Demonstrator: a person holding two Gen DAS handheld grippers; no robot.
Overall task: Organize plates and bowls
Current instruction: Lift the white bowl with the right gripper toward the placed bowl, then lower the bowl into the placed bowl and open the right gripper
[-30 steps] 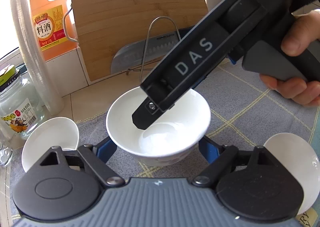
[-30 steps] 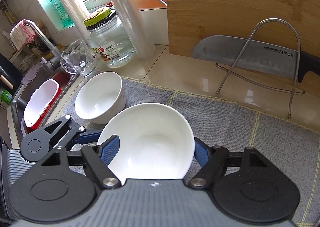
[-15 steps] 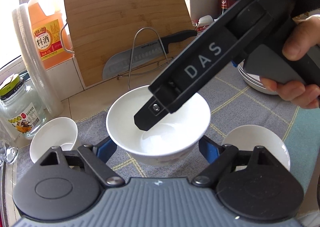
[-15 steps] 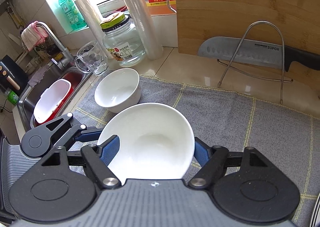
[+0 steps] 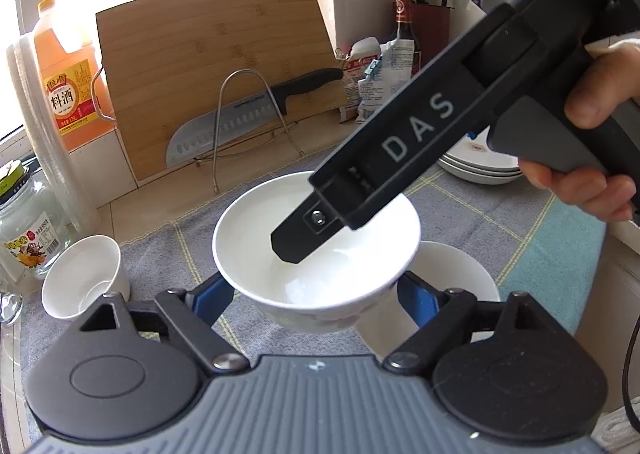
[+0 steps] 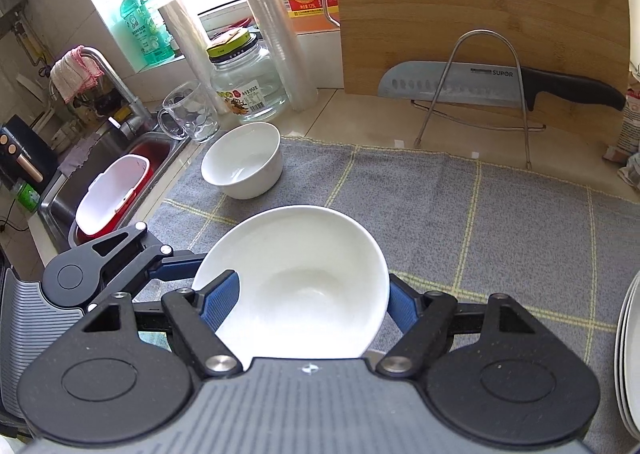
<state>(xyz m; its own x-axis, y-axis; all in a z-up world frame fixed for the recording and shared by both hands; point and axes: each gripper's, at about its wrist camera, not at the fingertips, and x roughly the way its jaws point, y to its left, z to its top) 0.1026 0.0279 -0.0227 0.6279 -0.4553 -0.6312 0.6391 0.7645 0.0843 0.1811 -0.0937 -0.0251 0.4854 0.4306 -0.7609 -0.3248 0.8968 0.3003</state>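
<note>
A white bowl [image 5: 248,250] hangs above the grey cloth, and my left gripper [image 5: 316,288] is shut on it, one blue pad on each side of its outer wall. My right gripper [image 6: 314,296] holds the same bowl [image 6: 304,246]. Its left pad [image 6: 222,294] lies inside the rim and its right pad [image 6: 400,306] sits against the outside. In the left wrist view that inner finger [image 5: 296,242] dips into the bowl. A second white bowl [image 5: 452,278] stands on the cloth just below and to the right. A third bowl [image 6: 244,162] stands at the cloth's far left corner.
A stack of white plates [image 5: 480,168] sits at the right edge of the cloth [image 6: 440,194]. A bamboo board [image 5: 216,66] and a knife on a wire stand [image 6: 452,86] line the back. A jar [image 6: 248,82], a glass mug [image 6: 188,118] and the sink [image 6: 60,194] are on the left.
Both grippers have carried the bowl rightward and slightly up over the cloth. The bowl on the cloth now lies partly under it, and the plate stack has come into view.
</note>
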